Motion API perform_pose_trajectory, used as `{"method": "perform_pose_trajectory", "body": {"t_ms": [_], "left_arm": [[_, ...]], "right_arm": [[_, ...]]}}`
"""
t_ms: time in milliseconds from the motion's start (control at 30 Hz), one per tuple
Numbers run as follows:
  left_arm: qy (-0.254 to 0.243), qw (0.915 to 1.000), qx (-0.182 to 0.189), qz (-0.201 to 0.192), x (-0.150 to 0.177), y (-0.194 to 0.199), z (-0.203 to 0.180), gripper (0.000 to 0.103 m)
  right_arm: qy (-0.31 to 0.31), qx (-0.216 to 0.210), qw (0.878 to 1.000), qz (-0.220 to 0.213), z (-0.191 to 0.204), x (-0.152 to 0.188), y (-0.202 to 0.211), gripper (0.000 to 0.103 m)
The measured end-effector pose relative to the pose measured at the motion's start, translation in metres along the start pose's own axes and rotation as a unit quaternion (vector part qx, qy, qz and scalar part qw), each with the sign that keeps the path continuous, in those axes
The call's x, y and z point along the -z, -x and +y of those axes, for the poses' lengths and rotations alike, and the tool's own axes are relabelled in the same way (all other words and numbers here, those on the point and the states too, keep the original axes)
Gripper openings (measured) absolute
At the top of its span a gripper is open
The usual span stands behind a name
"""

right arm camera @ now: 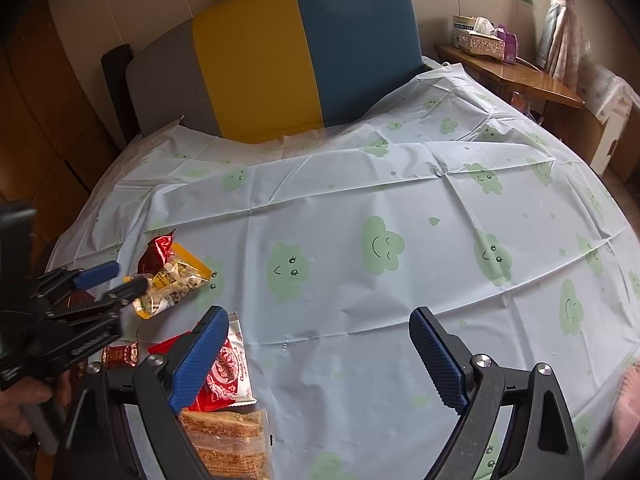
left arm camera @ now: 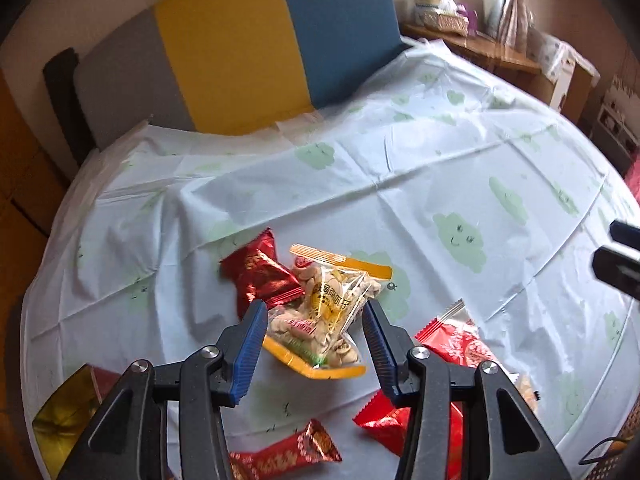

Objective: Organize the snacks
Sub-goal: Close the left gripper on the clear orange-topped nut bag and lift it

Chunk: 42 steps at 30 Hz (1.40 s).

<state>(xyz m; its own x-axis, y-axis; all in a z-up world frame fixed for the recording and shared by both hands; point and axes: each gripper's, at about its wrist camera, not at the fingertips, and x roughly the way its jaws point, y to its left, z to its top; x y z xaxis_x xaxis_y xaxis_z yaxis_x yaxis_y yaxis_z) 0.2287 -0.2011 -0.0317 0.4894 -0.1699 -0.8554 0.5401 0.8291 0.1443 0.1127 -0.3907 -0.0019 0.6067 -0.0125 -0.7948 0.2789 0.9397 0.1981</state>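
Note:
A clear nut bag (left arm camera: pixel 324 312) with yellow edges lies on the pale cloud-print tablecloth (left arm camera: pixel 400 184), partly over a red foil packet (left arm camera: pixel 260 276). My left gripper (left arm camera: pixel 314 304) stands over the bag's near half, a blue pad on each side, and I see no squeeze on it. From the right wrist view, the left gripper (right arm camera: pixel 131 275) is at the left end of the nut bag (right arm camera: pixel 176 280). My right gripper (right arm camera: pixel 319 314) is wide open above bare cloth, holding nothing. A red-and-white packet (right arm camera: pixel 228 368) and a clear bag of brown bars (right arm camera: pixel 228 436) lie by its left finger.
More red packets (left arm camera: pixel 380 424), a red candy (left arm camera: pixel 288 456) and a gold foil packet (left arm camera: pixel 64 412) lie near the table's front left. A grey, yellow and blue chair back (right arm camera: pixel 280 60) stands behind the table. A wooden side table (right arm camera: pixel 520 76) with a tissue box is at the right.

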Motion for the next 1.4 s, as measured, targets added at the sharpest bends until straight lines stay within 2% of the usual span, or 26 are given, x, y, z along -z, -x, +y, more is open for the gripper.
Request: {"method": "perform_pose_trajectory", "body": {"t_ms": [167, 200, 267, 367, 500, 700, 800, 900, 1033, 1200, 1400], "left_arm": [[-0.040, 0.9974, 0.001, 0.061, 0.003, -0.042, -0.011, 0.050], [-0.049, 0.9968, -0.010, 0.061, 0.005, -0.046, -0.013, 0.050], [-0.049, 0.9977, -0.014, 0.045, 0.008, -0.046, -0.012, 0.039], [-0.017, 0.9993, 0.004, 0.034, 0.012, -0.038, -0.005, 0.036], [-0.006, 1.0000, 0.007, 0.004, 0.022, -0.019, -0.004, 0.035], [0.033, 0.9980, 0.032, -0.044, 0.044, 0.042, -0.003, 0.035], [0.050, 0.9962, 0.042, -0.058, 0.066, 0.066, -0.003, 0.035], [0.068, 0.9949, 0.048, -0.056, 0.094, 0.078, -0.006, 0.035], [0.074, 0.9954, 0.045, -0.041, 0.142, 0.084, -0.018, 0.035], [0.077, 0.9961, 0.042, -0.008, 0.187, 0.072, -0.029, 0.035], [0.039, 0.9981, 0.005, -0.047, 0.202, 0.071, -0.046, 0.036]], "right_arm": [[-0.003, -0.007, 1.000, 0.003, 0.000, -0.001, -0.001, 0.092], [-0.002, -0.007, 1.000, 0.002, 0.000, -0.001, 0.000, 0.092], [-0.001, -0.004, 1.000, -0.002, 0.001, -0.002, 0.001, 0.092], [0.002, -0.003, 1.000, 0.001, 0.002, -0.001, -0.001, 0.092], [0.009, 0.005, 1.000, 0.000, 0.002, 0.000, -0.002, 0.092], [0.004, 0.009, 1.000, 0.008, -0.001, 0.002, -0.005, 0.092], [0.007, 0.013, 1.000, 0.009, -0.001, 0.003, -0.005, 0.092], [0.007, 0.011, 1.000, 0.013, -0.001, 0.005, -0.007, 0.092], [0.013, 0.013, 1.000, 0.010, 0.002, 0.007, -0.008, 0.092], [0.027, 0.002, 1.000, 0.005, 0.009, 0.011, -0.009, 0.092], [0.066, -0.039, 0.997, 0.014, 0.032, 0.020, -0.013, 0.092]]}}
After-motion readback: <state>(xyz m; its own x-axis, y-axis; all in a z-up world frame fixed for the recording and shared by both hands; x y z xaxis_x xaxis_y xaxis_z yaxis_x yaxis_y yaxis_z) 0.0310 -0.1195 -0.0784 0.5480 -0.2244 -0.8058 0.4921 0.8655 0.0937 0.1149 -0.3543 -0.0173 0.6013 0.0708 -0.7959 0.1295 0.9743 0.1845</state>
